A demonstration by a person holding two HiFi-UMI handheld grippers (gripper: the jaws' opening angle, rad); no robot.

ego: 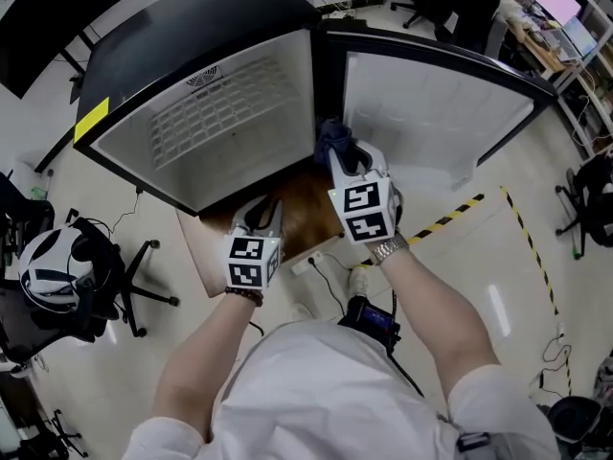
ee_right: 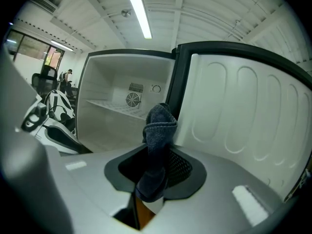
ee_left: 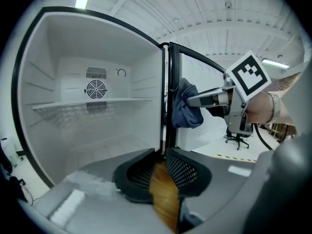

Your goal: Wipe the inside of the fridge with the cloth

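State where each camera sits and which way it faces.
Head view: on the person's head, looking steeply down at the open fridge; forearms, left gripper, right gripper show.
Left gripper view: on the left gripper, facing the fridge interior; its open jaws show.
Right gripper view: on the right gripper, facing fridge and door; jaws clamp the cloth.
Shared: both gripper views show the fan.

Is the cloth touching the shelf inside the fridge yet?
Apart. The left gripper view shows the cloth, pinched in the right gripper, hanging outside the fridge, while the shelf sits well inside.
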